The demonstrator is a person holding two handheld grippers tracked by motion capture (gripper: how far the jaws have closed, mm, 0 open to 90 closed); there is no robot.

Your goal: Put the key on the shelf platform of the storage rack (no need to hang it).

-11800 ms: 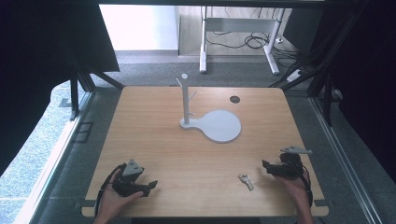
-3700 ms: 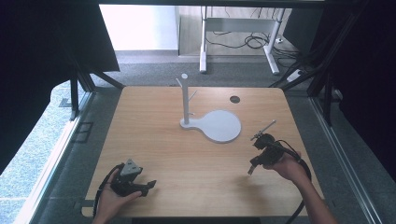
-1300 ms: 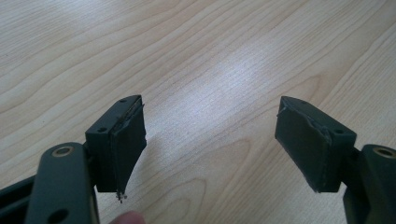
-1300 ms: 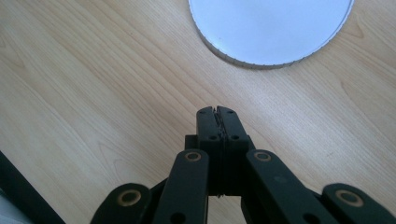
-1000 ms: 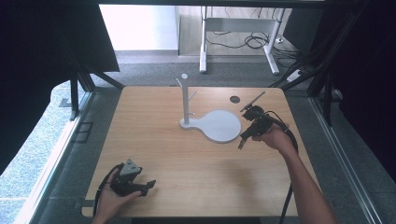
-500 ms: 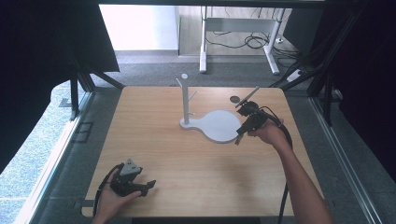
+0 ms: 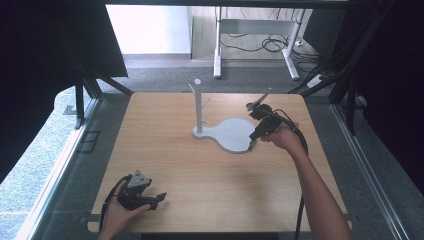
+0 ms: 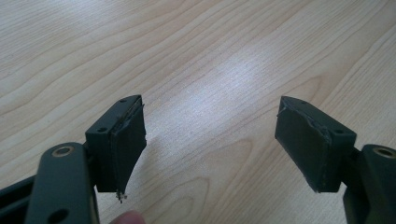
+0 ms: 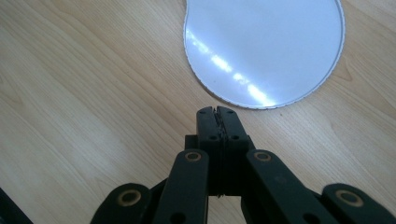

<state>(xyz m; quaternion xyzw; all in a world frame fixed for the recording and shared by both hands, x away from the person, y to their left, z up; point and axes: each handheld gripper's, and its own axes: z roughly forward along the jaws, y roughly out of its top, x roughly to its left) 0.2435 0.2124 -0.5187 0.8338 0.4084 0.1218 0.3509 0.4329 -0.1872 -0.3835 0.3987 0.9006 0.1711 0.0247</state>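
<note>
So, where this stands, as far as I can see: the right hand-held gripper [image 7: 253, 136] is out at the right of the high view, hovering just at the right edge of the white stand's round base plate [image 7: 232, 135]. In the right gripper view the jaws are pressed together [image 9: 217, 111], tips pointing at the rim of that plate [image 9: 266, 46]. There might be a thin sliver of something pinched between the pads, but honestly I can't tell what, or even if. The stand's upright post [image 7: 198, 107] with its little pegs sits at the left end of the plate, near the middle of the tabletop [image 7: 210, 185], and nothing hangs on the pegs or lies on the plate. The left hand-held gripper [image 7: 160, 197] is parked way off at the lower left of the high view. Its jaws stand wide apart with only bare wood between them [image 8: 212, 133], so it isn't taking part. My read is that the approach to the stand is about done. Whatever has to happen at the stand itself, on a peg or on the plate, isn't done yet, so I'd call it roughly halfway.
</note>
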